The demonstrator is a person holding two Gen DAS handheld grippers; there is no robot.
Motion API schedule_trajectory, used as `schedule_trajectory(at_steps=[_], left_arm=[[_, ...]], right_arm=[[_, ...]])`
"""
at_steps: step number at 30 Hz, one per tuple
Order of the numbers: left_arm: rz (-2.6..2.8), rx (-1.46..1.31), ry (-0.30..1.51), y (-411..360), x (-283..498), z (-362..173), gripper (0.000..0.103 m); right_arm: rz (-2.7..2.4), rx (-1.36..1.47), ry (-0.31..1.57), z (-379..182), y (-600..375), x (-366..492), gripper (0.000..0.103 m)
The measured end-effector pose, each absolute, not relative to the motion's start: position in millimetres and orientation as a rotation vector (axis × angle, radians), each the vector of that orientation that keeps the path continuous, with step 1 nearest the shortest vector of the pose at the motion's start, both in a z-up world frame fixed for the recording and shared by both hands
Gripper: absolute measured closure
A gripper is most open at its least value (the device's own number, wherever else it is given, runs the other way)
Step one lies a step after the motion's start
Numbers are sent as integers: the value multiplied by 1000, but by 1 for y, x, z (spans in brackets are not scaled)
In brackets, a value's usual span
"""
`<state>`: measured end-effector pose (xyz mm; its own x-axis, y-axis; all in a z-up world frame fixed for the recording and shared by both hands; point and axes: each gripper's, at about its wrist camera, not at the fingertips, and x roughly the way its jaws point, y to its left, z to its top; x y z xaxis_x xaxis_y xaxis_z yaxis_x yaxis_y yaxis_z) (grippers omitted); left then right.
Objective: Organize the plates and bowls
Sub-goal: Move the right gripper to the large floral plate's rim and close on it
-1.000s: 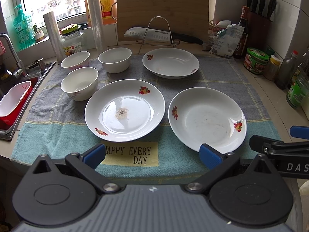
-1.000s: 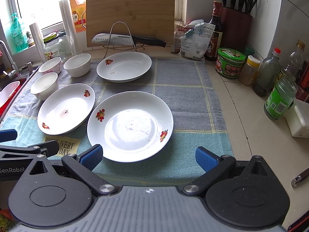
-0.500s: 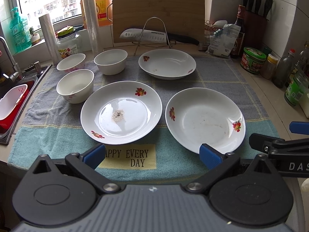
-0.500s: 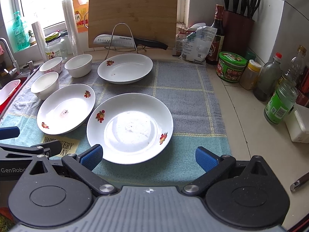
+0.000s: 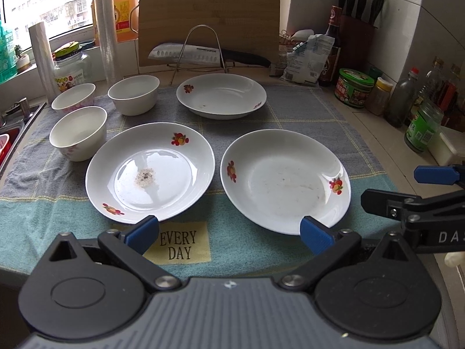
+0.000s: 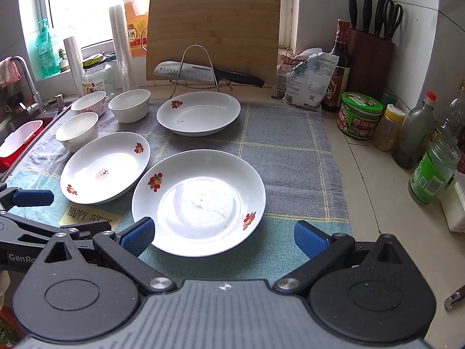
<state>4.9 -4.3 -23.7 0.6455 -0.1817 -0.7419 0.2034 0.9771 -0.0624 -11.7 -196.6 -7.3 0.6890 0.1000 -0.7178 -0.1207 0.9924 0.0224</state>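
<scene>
White plates [image 5: 149,171] lie just beyond both tongs, left [image 5: 229,232] and right [image 6: 223,237], spread wide and empty.

Each tool [image 5: 229,229] is black with blue fingertip pads [image 6: 136,237], silver screws and a ribbed grey body.

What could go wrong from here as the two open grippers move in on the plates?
1. The near-left plate holds a patch of crumbs, so stacking it under or over another could trap or spread them.
2. The near-right plate almost touches it; lifting one rim might knock the other.
3. The left gripper and right gripper, both open, sit close side by side and could collide.
</scene>
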Motion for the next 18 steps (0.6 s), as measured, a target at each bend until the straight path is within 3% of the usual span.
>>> schedule_trajectory(at_steps=[18], left_arm=[[-448, 233, 839, -40, 22, -85, 1]], right_arm=[[30, 3, 880, -52, -231, 5, 0]])
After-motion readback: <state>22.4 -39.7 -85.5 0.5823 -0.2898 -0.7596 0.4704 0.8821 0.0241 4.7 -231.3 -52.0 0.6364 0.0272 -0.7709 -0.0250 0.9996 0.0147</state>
